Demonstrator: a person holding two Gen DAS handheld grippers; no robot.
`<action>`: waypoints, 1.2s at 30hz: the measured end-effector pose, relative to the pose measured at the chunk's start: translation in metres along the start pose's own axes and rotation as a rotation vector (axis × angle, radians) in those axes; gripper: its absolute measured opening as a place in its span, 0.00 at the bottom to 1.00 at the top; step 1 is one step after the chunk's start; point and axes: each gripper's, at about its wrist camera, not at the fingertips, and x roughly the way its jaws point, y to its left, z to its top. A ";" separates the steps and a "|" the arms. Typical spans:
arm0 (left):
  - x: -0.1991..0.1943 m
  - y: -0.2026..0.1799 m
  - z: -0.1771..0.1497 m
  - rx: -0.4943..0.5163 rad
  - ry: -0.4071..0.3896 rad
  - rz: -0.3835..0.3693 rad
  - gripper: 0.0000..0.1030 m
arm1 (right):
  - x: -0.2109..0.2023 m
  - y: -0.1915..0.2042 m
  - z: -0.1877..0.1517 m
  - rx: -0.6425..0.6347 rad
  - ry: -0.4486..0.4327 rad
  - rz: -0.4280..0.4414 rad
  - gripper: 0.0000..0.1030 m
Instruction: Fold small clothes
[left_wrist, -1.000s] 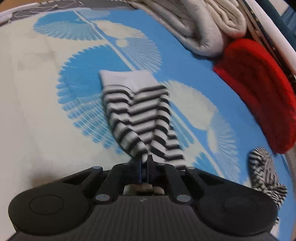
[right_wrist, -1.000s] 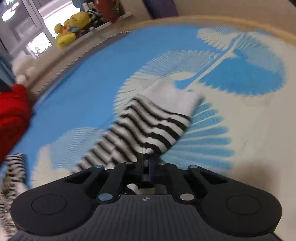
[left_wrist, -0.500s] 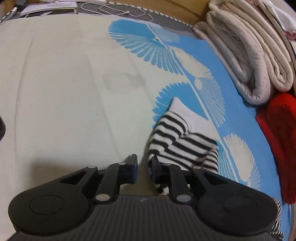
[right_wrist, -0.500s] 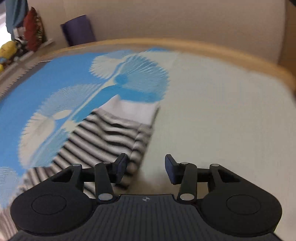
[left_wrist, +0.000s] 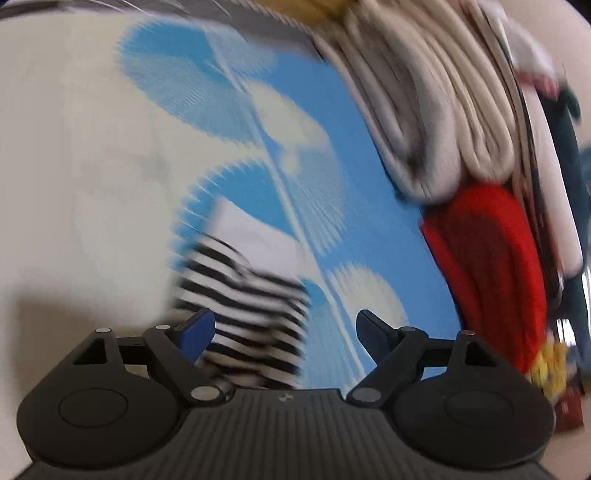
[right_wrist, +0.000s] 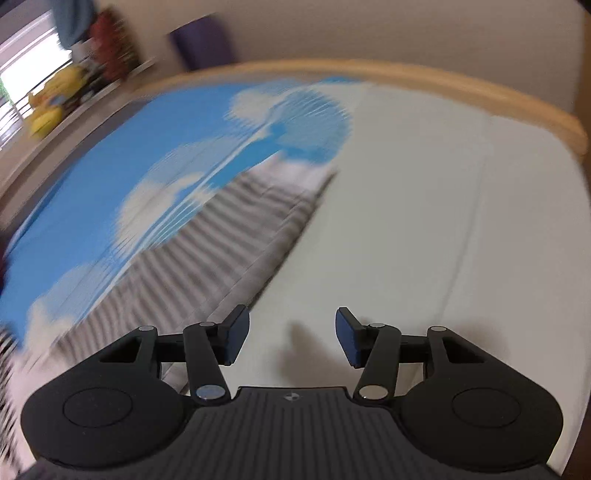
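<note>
A black-and-white striped sock (left_wrist: 255, 295) with a white cuff lies folded on the blue and cream bedsheet (left_wrist: 92, 166). My left gripper (left_wrist: 284, 332) is open just above its near end, holding nothing. In the right wrist view the sock (right_wrist: 221, 240) is blurred and lies ahead to the left. My right gripper (right_wrist: 291, 338) is open and empty over the cream part of the sheet (right_wrist: 424, 221), just right of the sock's edge.
Folded cream blankets (left_wrist: 436, 110) and a red garment (left_wrist: 491, 266) lie along the right side in the left wrist view. A wooden bed edge (right_wrist: 406, 79) curves behind. A yellow plush toy (right_wrist: 48, 107) sits on a far shelf.
Both grippers let go of the sock and opened wide. The sock now lies folded over on itself. Both views are swinging and blurred.
</note>
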 end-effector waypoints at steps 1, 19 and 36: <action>0.011 -0.010 0.000 0.029 0.031 0.013 0.85 | -0.007 0.006 -0.006 -0.021 0.017 0.026 0.52; -0.092 0.069 0.006 0.140 -0.095 0.025 0.04 | -0.033 0.034 -0.030 -0.135 0.047 0.119 0.53; -0.085 0.025 -0.032 0.610 -0.006 -0.016 0.93 | -0.047 0.038 -0.039 -0.137 0.067 0.137 0.53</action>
